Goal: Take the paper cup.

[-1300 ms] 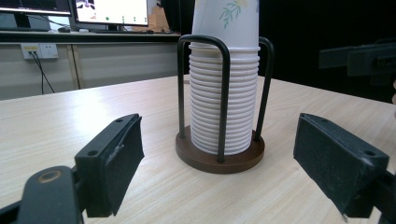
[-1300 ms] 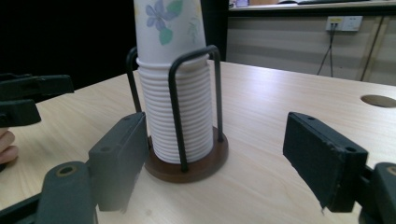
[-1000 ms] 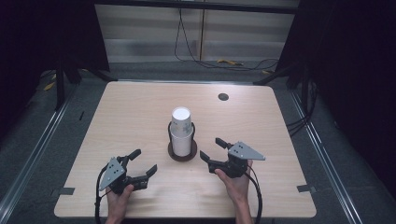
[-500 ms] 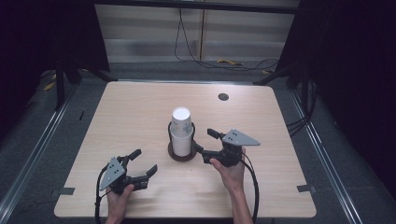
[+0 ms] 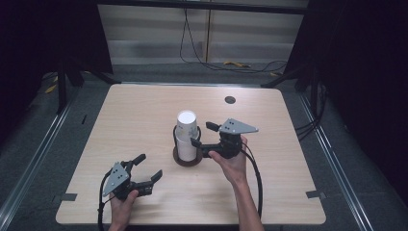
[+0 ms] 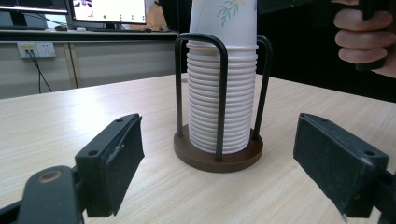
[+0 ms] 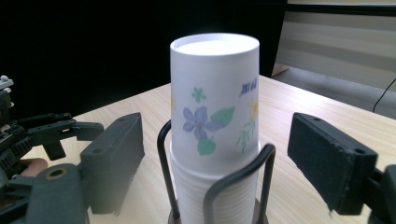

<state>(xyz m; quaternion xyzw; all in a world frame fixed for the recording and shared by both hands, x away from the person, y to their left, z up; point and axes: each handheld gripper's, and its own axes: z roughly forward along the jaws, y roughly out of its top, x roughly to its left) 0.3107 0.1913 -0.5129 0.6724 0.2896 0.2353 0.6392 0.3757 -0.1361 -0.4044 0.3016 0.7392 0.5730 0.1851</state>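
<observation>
the stack of paper cups (image 5: 186, 137) is stood upside down near the middle of the worktop (image 5: 134, 110), nested so that only the top cup (image 7: 215, 93), printed with flowers, is fully exposed. the stack is kept upright by the wire holder (image 6: 218, 93), whose black hoops are fixed in a round wooden base (image 6: 218, 156); the hoops end below the top cup, so its sides are left free to be gripped.

the right gripper (image 5: 201, 135) is held level just beside that cup, at its height. its jaws have just been opening and are spread, one on each side of the cup, with neither pad pressed on it, so the cup is judged about to be pinched and lifted off.

the left gripper (image 5: 146, 168) is kept low over the worktop, well apart from the holder, its jaws spread around nothing; it is probably held ready to steady the base.
</observation>
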